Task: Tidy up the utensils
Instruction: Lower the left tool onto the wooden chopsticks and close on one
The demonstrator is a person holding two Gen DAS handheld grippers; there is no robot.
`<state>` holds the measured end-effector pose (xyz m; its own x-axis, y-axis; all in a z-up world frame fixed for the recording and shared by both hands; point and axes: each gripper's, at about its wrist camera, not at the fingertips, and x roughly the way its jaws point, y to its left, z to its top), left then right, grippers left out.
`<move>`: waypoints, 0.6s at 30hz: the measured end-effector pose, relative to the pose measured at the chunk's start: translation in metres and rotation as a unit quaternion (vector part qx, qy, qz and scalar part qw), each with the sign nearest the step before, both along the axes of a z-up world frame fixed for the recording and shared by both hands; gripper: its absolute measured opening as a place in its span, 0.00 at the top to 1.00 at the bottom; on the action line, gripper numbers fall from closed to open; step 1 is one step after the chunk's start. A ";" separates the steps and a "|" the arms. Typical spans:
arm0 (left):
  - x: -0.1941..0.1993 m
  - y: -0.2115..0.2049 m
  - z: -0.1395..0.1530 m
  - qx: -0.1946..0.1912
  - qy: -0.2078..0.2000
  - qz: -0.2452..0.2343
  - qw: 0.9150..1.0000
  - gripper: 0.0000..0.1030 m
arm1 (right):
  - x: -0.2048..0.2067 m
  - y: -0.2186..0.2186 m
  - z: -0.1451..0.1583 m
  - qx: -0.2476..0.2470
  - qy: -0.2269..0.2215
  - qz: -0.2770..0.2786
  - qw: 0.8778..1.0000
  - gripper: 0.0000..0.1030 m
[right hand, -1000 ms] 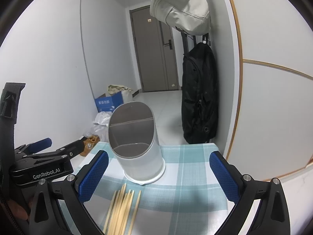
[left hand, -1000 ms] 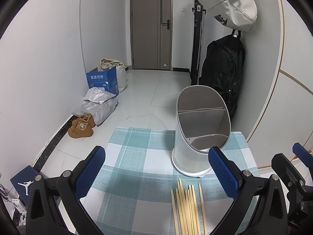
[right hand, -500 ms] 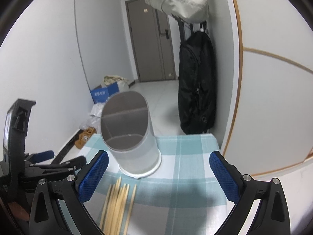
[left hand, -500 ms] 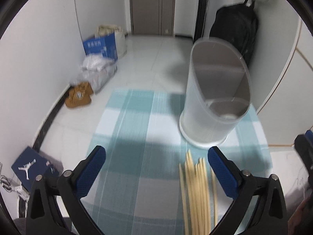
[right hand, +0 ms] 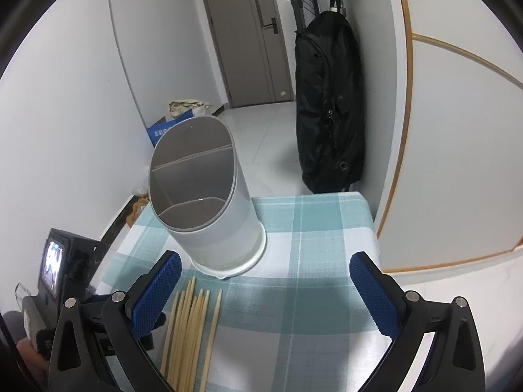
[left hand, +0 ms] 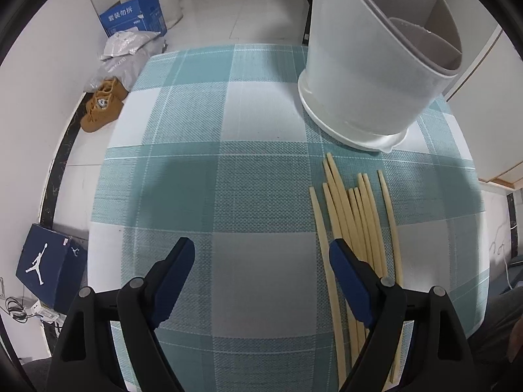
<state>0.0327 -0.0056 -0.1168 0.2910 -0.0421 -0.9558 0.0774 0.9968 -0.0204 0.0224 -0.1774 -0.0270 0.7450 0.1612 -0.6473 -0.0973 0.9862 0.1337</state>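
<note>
Several pale wooden chopsticks (left hand: 353, 212) lie side by side on the teal checked tablecloth (left hand: 228, 163), just in front of a white divided utensil holder (left hand: 369, 65). My left gripper (left hand: 261, 248) points steeply down at the cloth, left of the bundle, and its jaws are closing. Nothing is pressed between its pads; its right finger (left hand: 346, 268) hangs over the bundle's left edge. My right gripper (right hand: 264, 261) stands open above the cloth. From there the holder (right hand: 209, 215) stands upright ahead and the chopsticks (right hand: 193, 320) lie by its left finger (right hand: 157, 287).
The table ends close behind the holder and to the right, by a white wall (right hand: 441, 163). On the floor lie brown shoes (left hand: 103, 104), plastic bags (left hand: 127, 52), a blue carton (left hand: 134, 16) and a shoe box (left hand: 45, 268). A black backpack (right hand: 327, 104) hangs by the door.
The left gripper tipped downward and sank toward the cloth, and its jaws narrowed. The right gripper dipped a little and came nearer the holder.
</note>
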 end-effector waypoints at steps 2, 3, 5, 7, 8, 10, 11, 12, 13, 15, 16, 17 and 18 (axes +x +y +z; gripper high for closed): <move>0.002 -0.003 -0.004 0.008 0.004 -0.001 1.000 0.21 | 0.001 0.000 -0.001 0.001 0.003 0.003 1.000 0.00; 0.003 -0.005 -0.005 0.006 0.010 -0.001 1.000 0.21 | 0.001 0.000 -0.001 0.000 0.004 0.004 1.000 0.00; 0.006 -0.003 -0.012 0.005 0.015 0.000 1.000 0.21 | 0.002 0.000 -0.002 0.000 0.006 0.007 1.000 0.00; 0.009 -0.005 -0.014 0.011 0.018 0.000 1.000 0.21 | 0.002 0.001 -0.002 -0.002 0.009 0.009 1.000 0.00; 0.009 -0.006 -0.014 0.015 0.015 0.001 1.000 0.21 | 0.002 0.001 -0.002 -0.001 0.009 0.009 1.000 0.00; 0.012 -0.007 -0.012 0.020 0.014 0.001 1.000 0.21 | 0.001 0.000 -0.002 -0.003 0.010 0.011 1.000 0.00; 0.012 -0.005 -0.013 0.017 0.014 0.002 1.000 0.25 | 0.001 0.000 -0.001 -0.004 0.010 0.011 1.000 0.00; 0.013 -0.005 -0.012 0.007 0.015 0.005 1.000 0.30 | 0.000 -0.001 -0.001 -0.007 0.009 0.009 1.000 0.00; 0.013 -0.005 -0.011 0.008 0.011 0.008 1.000 0.33 | 0.000 -0.001 -0.002 -0.015 0.008 0.004 1.000 0.00; 0.014 -0.007 -0.008 0.007 0.002 0.002 1.000 0.53 | 0.000 0.000 -0.003 -0.027 0.012 0.000 1.000 0.00; 0.013 -0.009 -0.007 0.006 0.000 -0.001 1.000 0.59 | 0.001 -0.001 -0.005 -0.028 0.018 0.002 0.999 0.00; 0.013 -0.009 -0.007 0.004 -0.003 -0.005 1.000 0.70 | 0.002 -0.001 -0.007 -0.024 0.022 0.005 0.999 0.00; 0.014 -0.011 -0.006 0.003 -0.006 -0.008 1.000 0.80 | 0.002 -0.002 -0.010 -0.017 0.029 0.010 0.999 0.00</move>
